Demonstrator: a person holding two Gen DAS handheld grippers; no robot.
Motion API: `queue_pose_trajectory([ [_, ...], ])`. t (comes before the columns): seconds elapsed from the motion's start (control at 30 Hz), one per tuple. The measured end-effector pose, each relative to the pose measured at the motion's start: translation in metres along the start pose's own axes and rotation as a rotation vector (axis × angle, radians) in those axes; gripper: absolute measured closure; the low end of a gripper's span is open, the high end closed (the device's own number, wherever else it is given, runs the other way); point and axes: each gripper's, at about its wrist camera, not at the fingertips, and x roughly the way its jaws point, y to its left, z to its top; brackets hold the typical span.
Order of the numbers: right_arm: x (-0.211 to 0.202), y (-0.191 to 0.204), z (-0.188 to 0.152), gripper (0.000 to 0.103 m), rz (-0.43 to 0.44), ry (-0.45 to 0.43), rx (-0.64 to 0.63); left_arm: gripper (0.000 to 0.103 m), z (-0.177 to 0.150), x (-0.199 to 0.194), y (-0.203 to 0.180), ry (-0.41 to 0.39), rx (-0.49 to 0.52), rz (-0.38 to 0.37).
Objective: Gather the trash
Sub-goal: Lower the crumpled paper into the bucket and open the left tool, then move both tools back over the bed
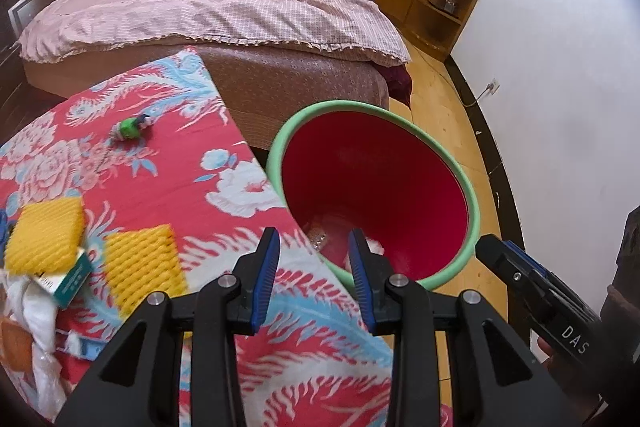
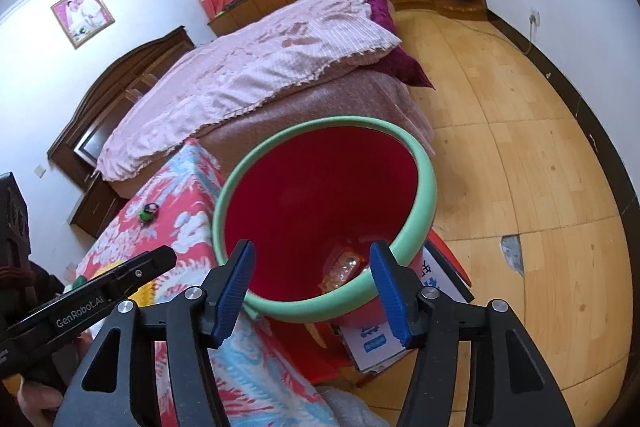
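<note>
A red bin with a green rim (image 1: 472, 203) (image 2: 424, 183) stands on the floor beside the table. A clear wrapper with orange print (image 2: 344, 269) lies at its bottom and shows faintly in the left wrist view (image 1: 320, 237). My left gripper (image 1: 316, 247) is open and empty over the table edge next to the bin. My right gripper (image 2: 314, 259) is open and empty above the bin's mouth. Trash lies on the table's left: two yellow foam nets (image 1: 48, 235) (image 1: 144, 271), a small teal and white box (image 1: 72, 279) and white plastic (image 1: 36, 315).
The table has a red floral cloth (image 1: 192, 155). A small green toy (image 1: 132, 127) lies on it. A bed with a pink quilt (image 1: 224, 3) stands behind. A blue and white carton (image 2: 376, 343) lies on the wooden floor (image 2: 520, 147) by the bin.
</note>
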Motion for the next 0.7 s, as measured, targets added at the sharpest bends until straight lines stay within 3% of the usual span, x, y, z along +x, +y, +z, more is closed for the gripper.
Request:
queue_pose_trajectory([
  [0.7,-0.043,0.065,-0.040,0.035,0.103,0.003,-0.101,0.066,-0.043,-0.096,0.060,-0.102,-0.114,0.069],
])
